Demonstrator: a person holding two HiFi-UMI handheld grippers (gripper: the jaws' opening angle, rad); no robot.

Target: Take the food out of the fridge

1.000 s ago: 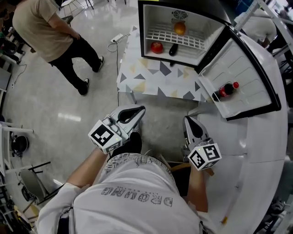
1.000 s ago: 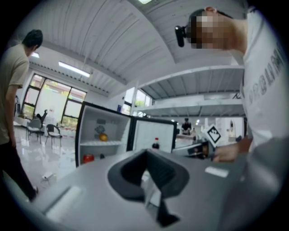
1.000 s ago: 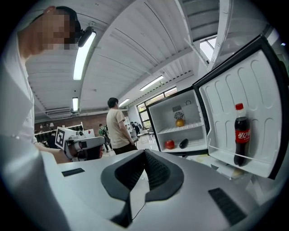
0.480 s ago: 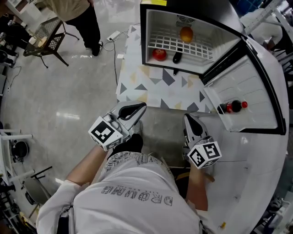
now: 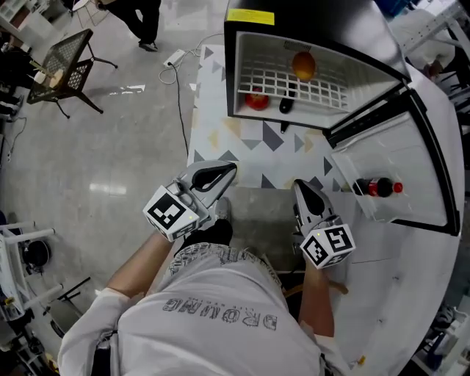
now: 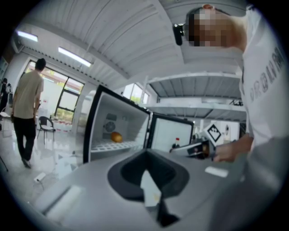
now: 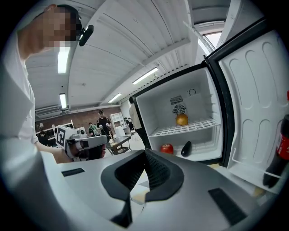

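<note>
The small fridge (image 5: pixel 308 26) stands open on a table with a triangle-patterned cloth (image 5: pixel 228 143). An orange (image 5: pixel 303 64) lies on its wire shelf. Below the shelf sit a red apple (image 5: pixel 256 100) and a dark eggplant (image 5: pixel 286 105). A cola bottle (image 5: pixel 374 188) stands in the open door's rack at the right. My left gripper (image 5: pixel 222 173) and right gripper (image 5: pixel 302 188) are both shut and empty, side by side at the table's near edge, pointing at the fridge. The right gripper view shows the orange (image 7: pixel 182 119), apple (image 7: pixel 166 148) and eggplant (image 7: pixel 185 148) ahead.
The open fridge door (image 5: pixel 396 169) swings out to the right, beside a white curved surface (image 5: pixel 426 250). A black wire chair (image 5: pixel 62 59) stands on the floor at far left, with a cable and power strip (image 5: pixel 175 57) near the table. A person's legs (image 5: pixel 147 18) show at the top.
Both grippers have moved forward toward the fridge and now reach the table's near edge. The standing person at the left has walked off toward the top of the view.
</note>
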